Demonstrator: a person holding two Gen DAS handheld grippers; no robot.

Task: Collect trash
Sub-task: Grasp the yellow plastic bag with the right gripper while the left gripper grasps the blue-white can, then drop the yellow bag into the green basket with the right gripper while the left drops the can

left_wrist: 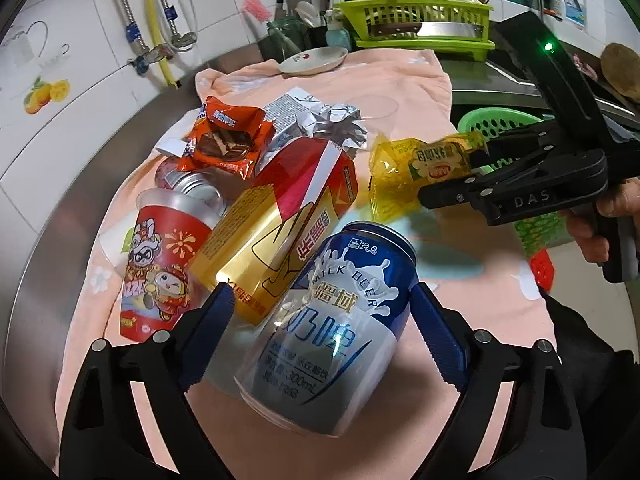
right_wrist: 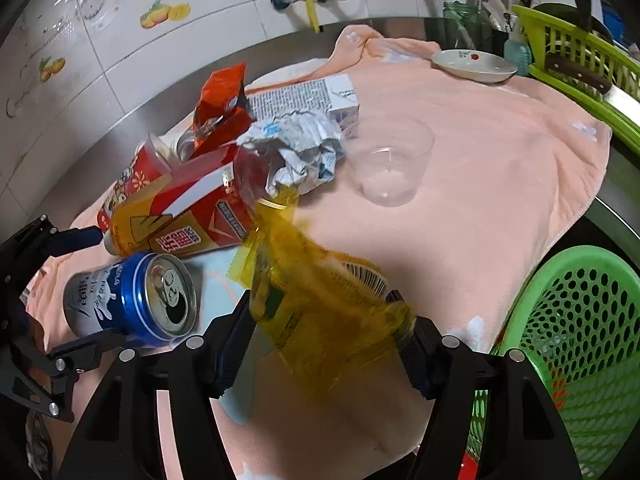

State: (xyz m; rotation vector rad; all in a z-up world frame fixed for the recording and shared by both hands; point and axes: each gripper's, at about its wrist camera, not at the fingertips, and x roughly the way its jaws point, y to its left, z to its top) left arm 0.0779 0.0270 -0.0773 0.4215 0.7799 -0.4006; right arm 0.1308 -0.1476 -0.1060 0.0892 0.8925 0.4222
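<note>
Gripping a blue-and-white milk beer can (left_wrist: 332, 320) between its blue pads, the left hand-held gripper (left_wrist: 322, 312) holds the opened can on its side just above a peach towel (left_wrist: 400, 80) spread over the steel tabletop (left_wrist: 52, 216). To its right, the right hand-held gripper (left_wrist: 448, 178) pinches a translucent yellow wrapper (left_wrist: 416, 168) by one end, the crumpled film hanging clear of the towel; in the right wrist view the wrapper (right_wrist: 316, 300) fills the space between the black fingers (right_wrist: 232, 340).

Behind the can lies the rest of the litter in a loose pile: a red-and-gold drink carton (left_wrist: 280, 224) on its side, a red paper cup (left_wrist: 160, 264) with cartoon figures touching it, a silver can (left_wrist: 196, 188) partly hidden, an orange snack wrapper (left_wrist: 228, 136) on top, and crumpled foil (left_wrist: 336, 124) beside a printed white box (right_wrist: 308, 96). A clear plastic cup (right_wrist: 390, 164) stands upright on the towel, apart from the pile.

A green perforated basket (right_wrist: 576, 328) sits at the towel's right edge, near the right hand-held gripper. A small dish (left_wrist: 314, 60) rests at the far end of the towel, just before a lime-green dish rack (left_wrist: 416, 24).
</note>
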